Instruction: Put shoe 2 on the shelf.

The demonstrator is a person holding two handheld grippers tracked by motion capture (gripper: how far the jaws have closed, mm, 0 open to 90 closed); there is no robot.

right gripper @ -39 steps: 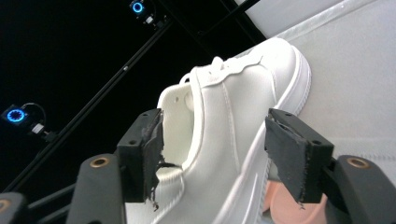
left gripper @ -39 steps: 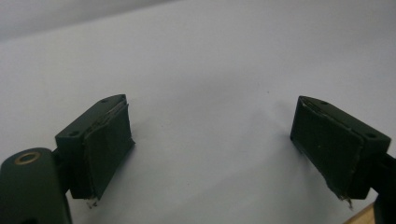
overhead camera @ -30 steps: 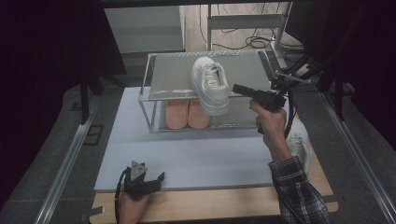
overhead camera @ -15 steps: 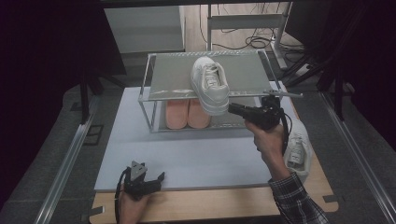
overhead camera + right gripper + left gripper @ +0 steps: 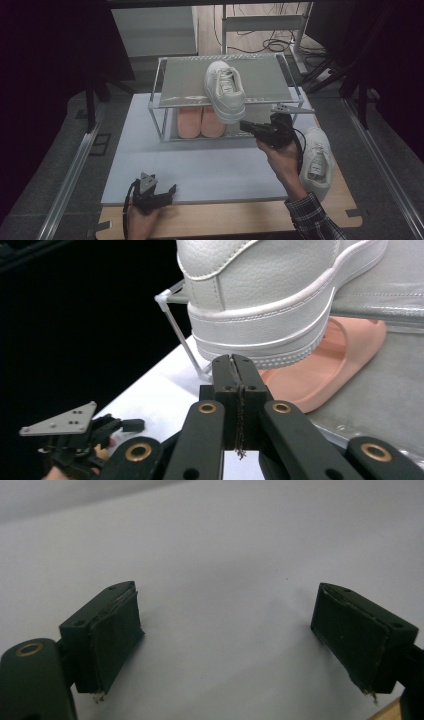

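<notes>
Right hand-held gripper [image 5: 234,360] just closed, empty, beside white sneaker [image 5: 260,295] overhanging shelf edge [image 5: 380,307]

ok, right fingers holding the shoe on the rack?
No, the right gripper is shut on nothing, just below the shoe's heel.

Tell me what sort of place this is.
Probably a lab or workshop set up for recording: a metal-framed bench carries a white board with a small shoe rack, and loose cables lie on the floor behind.
</notes>
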